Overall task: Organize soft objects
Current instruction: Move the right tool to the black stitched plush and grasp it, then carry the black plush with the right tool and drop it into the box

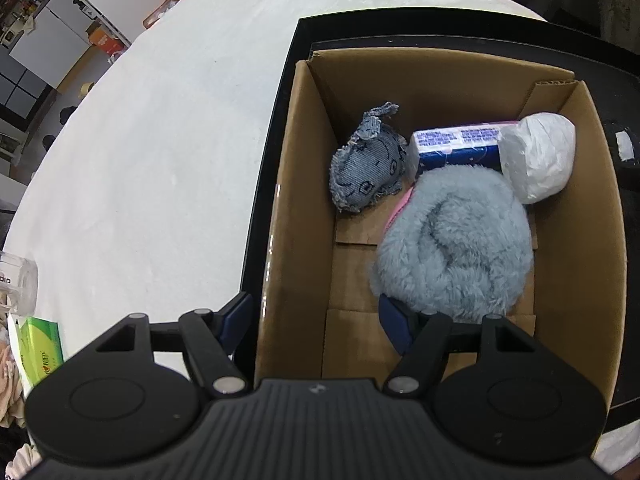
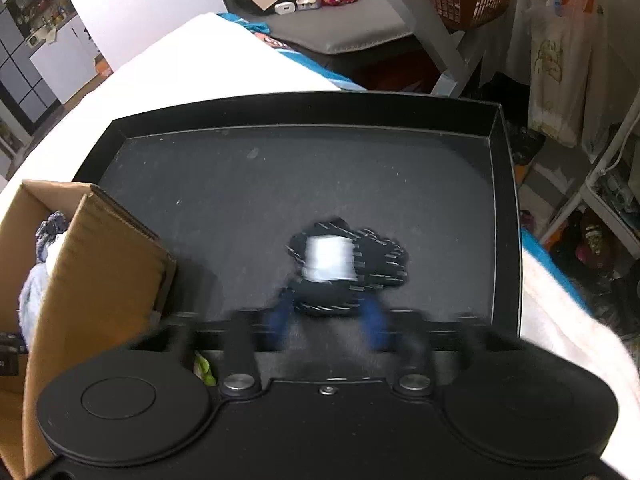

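Right tool (image 2: 329, 312), blurred, is closed on a dark striped fabric bundle (image 2: 352, 268) with a white label, lying on the near part of the black tray (image 2: 280, 112). Left tool (image 1: 316, 320) is held open, straddling the near-left wall of the cardboard box (image 1: 304, 200), where a blue fluffy towel (image 1: 452, 240), a denim toy (image 1: 368, 160), a tissue pack (image 1: 456, 142) and a white bundle (image 1: 536, 156) are packed.
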